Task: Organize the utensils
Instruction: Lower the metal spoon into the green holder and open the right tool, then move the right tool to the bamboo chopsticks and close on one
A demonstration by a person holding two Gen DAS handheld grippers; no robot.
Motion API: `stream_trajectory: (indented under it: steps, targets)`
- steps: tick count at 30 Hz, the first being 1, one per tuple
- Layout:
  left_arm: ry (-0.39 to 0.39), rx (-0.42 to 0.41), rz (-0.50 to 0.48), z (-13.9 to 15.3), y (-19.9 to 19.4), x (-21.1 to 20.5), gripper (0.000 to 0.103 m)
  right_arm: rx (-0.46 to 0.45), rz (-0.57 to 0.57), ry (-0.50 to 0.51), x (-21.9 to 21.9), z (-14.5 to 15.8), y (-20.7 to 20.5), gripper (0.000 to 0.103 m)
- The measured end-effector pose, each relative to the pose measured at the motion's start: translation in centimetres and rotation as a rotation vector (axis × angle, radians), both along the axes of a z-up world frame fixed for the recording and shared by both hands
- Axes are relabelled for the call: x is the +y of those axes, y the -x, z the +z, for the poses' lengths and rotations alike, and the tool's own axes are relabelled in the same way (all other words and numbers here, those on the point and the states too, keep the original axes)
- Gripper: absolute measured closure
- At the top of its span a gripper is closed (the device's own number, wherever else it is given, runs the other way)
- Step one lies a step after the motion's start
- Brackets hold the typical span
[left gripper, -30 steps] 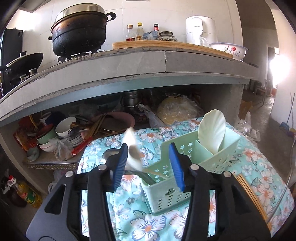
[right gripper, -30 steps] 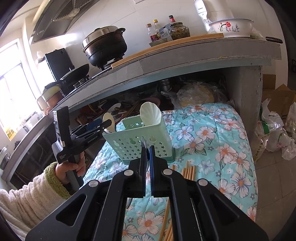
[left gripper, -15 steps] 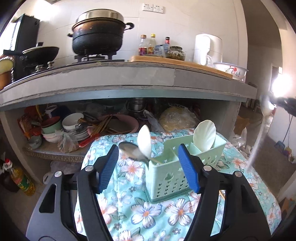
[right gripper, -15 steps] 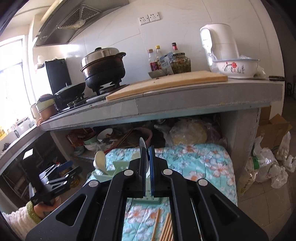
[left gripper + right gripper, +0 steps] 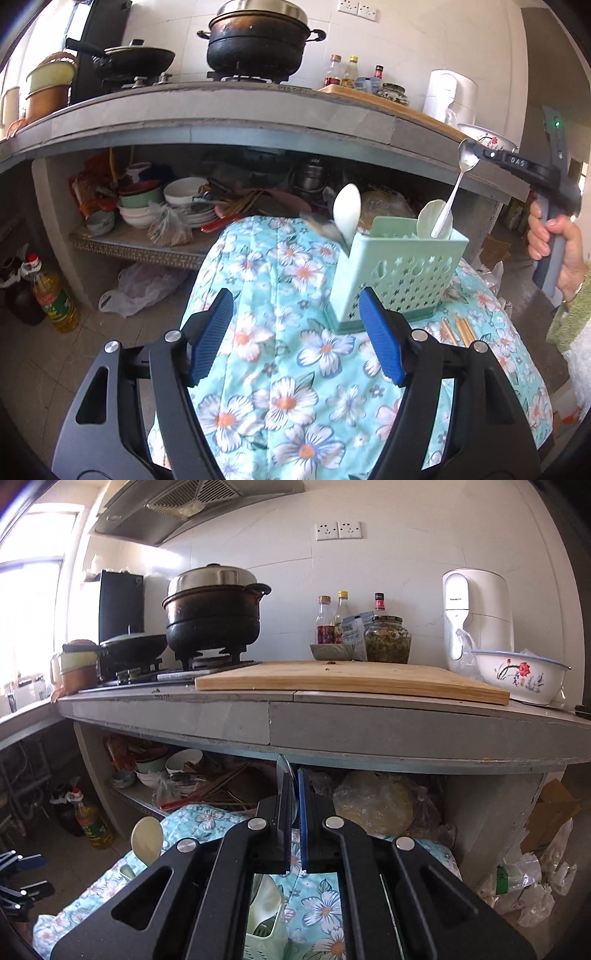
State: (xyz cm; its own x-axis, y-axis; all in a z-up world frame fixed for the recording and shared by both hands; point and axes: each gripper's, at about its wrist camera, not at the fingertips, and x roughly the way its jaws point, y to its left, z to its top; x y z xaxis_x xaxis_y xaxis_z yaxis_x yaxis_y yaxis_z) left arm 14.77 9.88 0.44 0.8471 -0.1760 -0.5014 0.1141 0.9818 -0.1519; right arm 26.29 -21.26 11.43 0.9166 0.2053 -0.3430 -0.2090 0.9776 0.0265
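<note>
The metal spoon is clamped bowl-up in the right gripper, raised high over the green caddy. The left gripper is held low with its jaws spread wide, nothing gripped.

left gripper backed away from caddy, empty | right gripper raised metal spoon above caddy

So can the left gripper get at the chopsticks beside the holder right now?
Probably yes. The left gripper is open and holds nothing, and the chopsticks lie uncovered on the floral cloth, just right of the green holder, which may crowd the approach.
</note>
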Motion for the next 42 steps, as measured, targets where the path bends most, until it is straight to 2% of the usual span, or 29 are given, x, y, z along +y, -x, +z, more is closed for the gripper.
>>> stream_trajectory:
  steps: [3, 9, 20, 22, 24, 26, 30, 34, 37, 42]
  targets:
    - [-0.007, 0.010, 0.012, -0.5, 0.5, 0.5, 0.036, 0.005, 0.009, 0.039, 0.7, -1.3, -0.3, 0.099]
    - [0.006, 0.016, 0.020, -0.7, 0.5, 0.7, 0.036, 0.035, 0.073, 0.045, 1.4, -3.1, 0.1, 0.099]
    - [0.016, 0.030, -0.023, -1.0, 0.2, -1.0, 0.036, 0.197, 0.155, 0.101, 2.9, -6.7, 0.6, 0.098]
    - [0.019, 0.033, -0.034, -1.0, 0.2, -1.3, 0.036, 0.219, 0.161, 0.075, 2.5, -6.8, 0.8, 0.098]
    - [0.021, 0.038, -0.045, -1.1, 0.3, -1.7, 0.036, 0.229, 0.160, 0.038, 1.8, -6.6, 1.0, 0.088]
    - [0.023, 0.041, -0.055, -1.1, 0.3, -2.0, 0.036, 0.229, 0.159, -0.017, 0.9, -6.1, 1.5, 0.072]
    - [0.029, 0.043, -0.072, -1.2, 0.6, -2.5, 0.035, 0.229, 0.152, -0.137, -1.5, -4.8, 3.2, 0.069]
    - [0.030, 0.050, -0.095, -1.4, 1.0, -3.3, 0.035, 0.283, 0.114, -0.251, -4.6, -5.1, 6.3, 0.069]
    - [0.026, 0.073, -0.117, -2.0, 1.1, -4.0, 0.035, 0.373, 0.097, -0.316, -6.4, -7.4, 8.9, 0.069]
    - [0.017, 0.134, -0.152, -3.7, 1.2, -5.7, 0.035, 0.568, 0.051, -0.357, -7.3, -13.9, 12.5, 0.070]
